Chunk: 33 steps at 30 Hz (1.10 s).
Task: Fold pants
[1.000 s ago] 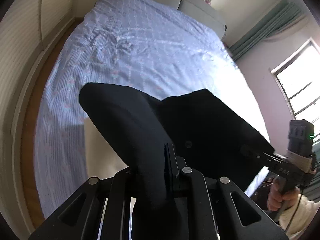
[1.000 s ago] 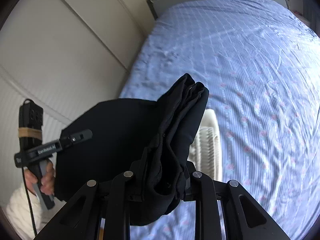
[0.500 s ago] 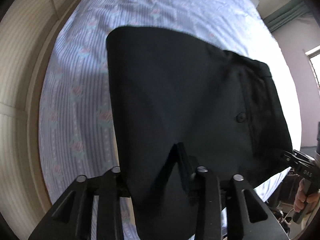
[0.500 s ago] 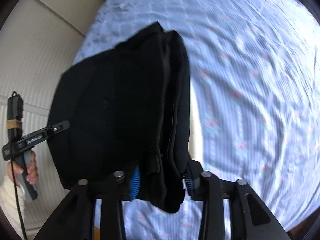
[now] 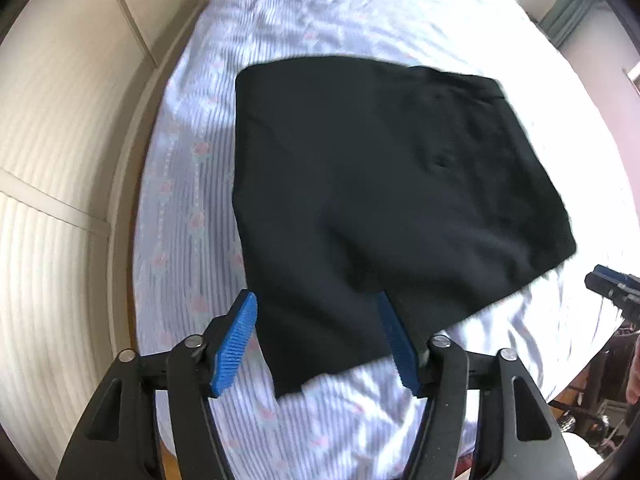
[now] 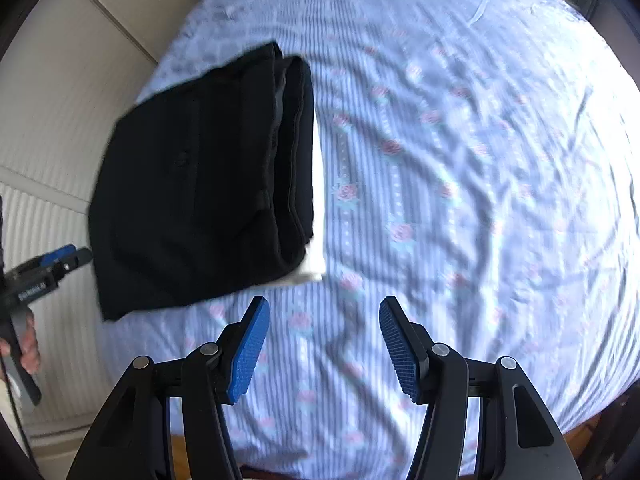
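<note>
On the bed [image 6: 460, 128] your folded black pants [image 5: 380, 184] lie, waistband pointing away; left hand-held gripper [image 5: 318, 340] opening astride their corner, right hand-held gripper [image 6: 322, 350] opening over bare sheet.

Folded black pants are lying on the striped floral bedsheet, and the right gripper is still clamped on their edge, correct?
Not quite. The folded black pants do lie on the striped floral bedsheet, but the right gripper is not clamped on them: the right wrist view shows its jaws opening with only bare sheet between the blue pads, the pants lying beyond the fingertips.
</note>
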### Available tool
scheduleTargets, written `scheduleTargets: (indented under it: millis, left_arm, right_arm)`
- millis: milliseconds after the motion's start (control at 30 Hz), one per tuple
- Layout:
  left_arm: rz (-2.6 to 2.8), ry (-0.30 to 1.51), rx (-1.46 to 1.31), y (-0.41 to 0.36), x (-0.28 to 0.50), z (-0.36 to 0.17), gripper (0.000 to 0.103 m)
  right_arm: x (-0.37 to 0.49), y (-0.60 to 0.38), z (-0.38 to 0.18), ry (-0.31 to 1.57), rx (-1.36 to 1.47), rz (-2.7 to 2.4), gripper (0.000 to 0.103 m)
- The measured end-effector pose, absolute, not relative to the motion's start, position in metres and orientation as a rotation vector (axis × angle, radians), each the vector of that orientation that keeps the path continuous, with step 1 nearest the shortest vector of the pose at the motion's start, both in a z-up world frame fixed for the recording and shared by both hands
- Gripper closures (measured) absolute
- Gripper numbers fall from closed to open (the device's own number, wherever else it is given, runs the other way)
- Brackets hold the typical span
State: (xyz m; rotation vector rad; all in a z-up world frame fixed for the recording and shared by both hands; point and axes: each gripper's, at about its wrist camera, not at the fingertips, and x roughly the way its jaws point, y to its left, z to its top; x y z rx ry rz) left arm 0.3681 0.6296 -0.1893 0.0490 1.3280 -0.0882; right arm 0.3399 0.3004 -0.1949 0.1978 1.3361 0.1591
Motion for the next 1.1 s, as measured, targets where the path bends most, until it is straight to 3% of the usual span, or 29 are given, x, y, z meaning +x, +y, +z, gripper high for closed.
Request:
scheduleTargets:
  millis: [100,233,400,667,1100]
  left_arm:
    - [-0.098,1.26,0.046,0.601,0.338,-0.158,0.033]
    - [-0.114,1.194,0.039,0.551,0.304,-0.116,0.031]
    - [-0.137,1.088,0.044,0.465,0.26,-0.07,0.018]
    - [-0.071,0.971,0.002,0.325,0.19,-0.027,0.01]
    - [-0.167,0.844,0.112,0.192,0.147,0.022,0.006]
  right_arm:
    - [0.317,0.28,-0.163,1.273,0.176,0.172,0.043]
    - [0.285,0.242,-0.114,1.159,0.128,0.175,0.029]
    - [0.242,0.181,-0.064,1.034,0.073,0.184,0.019]
    - [0.185,0.078,-0.02,0.919,-0.007,0.259,0.019]
    - [0.13,-0.032,0.005,0.857,0.076,0.161,0.016]
